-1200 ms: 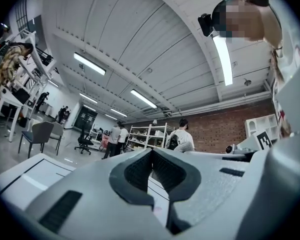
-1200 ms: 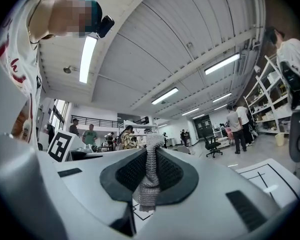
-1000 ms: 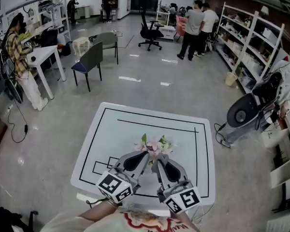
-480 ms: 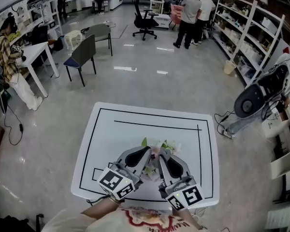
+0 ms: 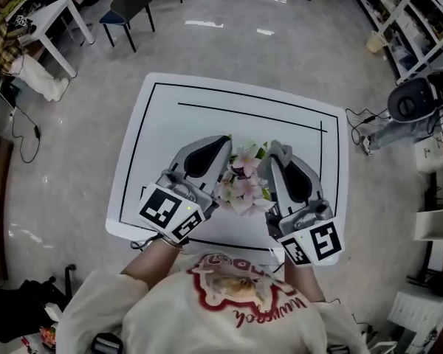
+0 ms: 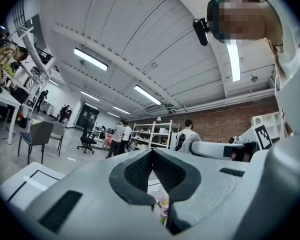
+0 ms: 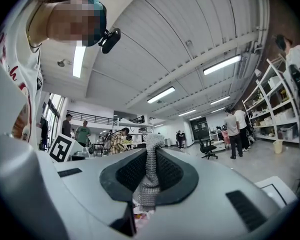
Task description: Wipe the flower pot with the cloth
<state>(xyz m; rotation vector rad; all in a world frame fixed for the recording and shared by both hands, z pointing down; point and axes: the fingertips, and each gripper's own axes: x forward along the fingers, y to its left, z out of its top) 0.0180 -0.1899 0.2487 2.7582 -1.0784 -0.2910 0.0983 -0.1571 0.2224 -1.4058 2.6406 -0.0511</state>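
Observation:
The flower pot's pink and white blooms stand near the front of the white table; the pot itself is hidden beneath them. My left gripper lies just left of the flowers, jaws shut with nothing between them; a few petals show below its jaws. My right gripper lies just right of the flowers. It is shut on a grey knitted cloth, which sticks up between the jaws in the right gripper view.
Black lines mark a rectangle on the table. On the floor to the right stands a grey machine with cables. A chair and a white desk stand at the upper left.
Both grippers have moved forward from in front of the flowers to either side of them. The head view has tipped further down toward the table.

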